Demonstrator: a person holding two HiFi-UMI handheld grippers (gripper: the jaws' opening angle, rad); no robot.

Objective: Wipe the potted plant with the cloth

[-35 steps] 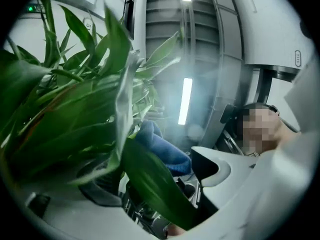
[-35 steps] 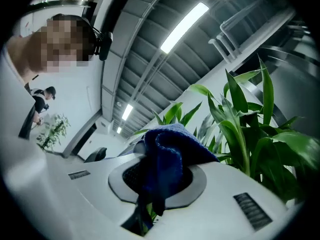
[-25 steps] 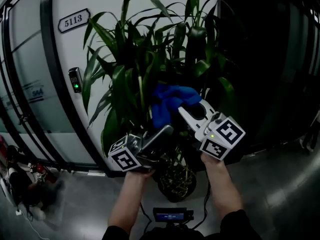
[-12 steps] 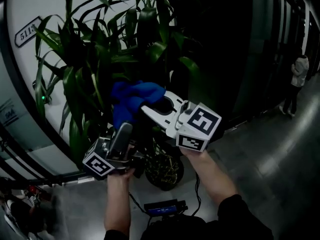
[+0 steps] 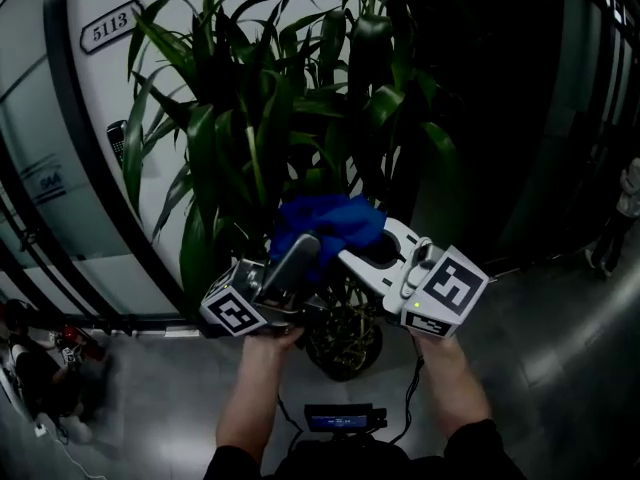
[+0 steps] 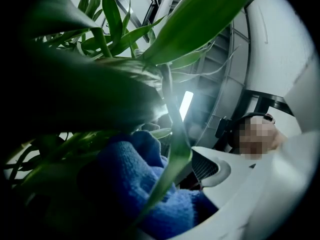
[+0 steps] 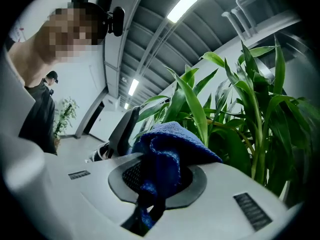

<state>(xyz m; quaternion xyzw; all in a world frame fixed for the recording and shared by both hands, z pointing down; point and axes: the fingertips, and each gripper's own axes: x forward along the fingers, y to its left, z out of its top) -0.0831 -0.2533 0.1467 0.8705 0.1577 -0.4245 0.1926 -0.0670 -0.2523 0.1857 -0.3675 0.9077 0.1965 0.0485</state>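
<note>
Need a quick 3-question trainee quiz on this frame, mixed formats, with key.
1. The right gripper is shut on: A) the blue cloth B) a spray bottle C) nothing?
2. True or false: the cloth lies on the floor.
3. Fill in: the number plate on the wall left of the potted plant reads ____.
Key: 1 A; 2 false; 3 5113.

Cloth [image 5: 330, 223] in right gripper [image 5: 362, 243]; left gripper [image 5: 300, 258] just beside, to its left; potted plant [image 5: 270, 118] leaves ahead of both, pot [image 5: 345, 346] below.
</note>
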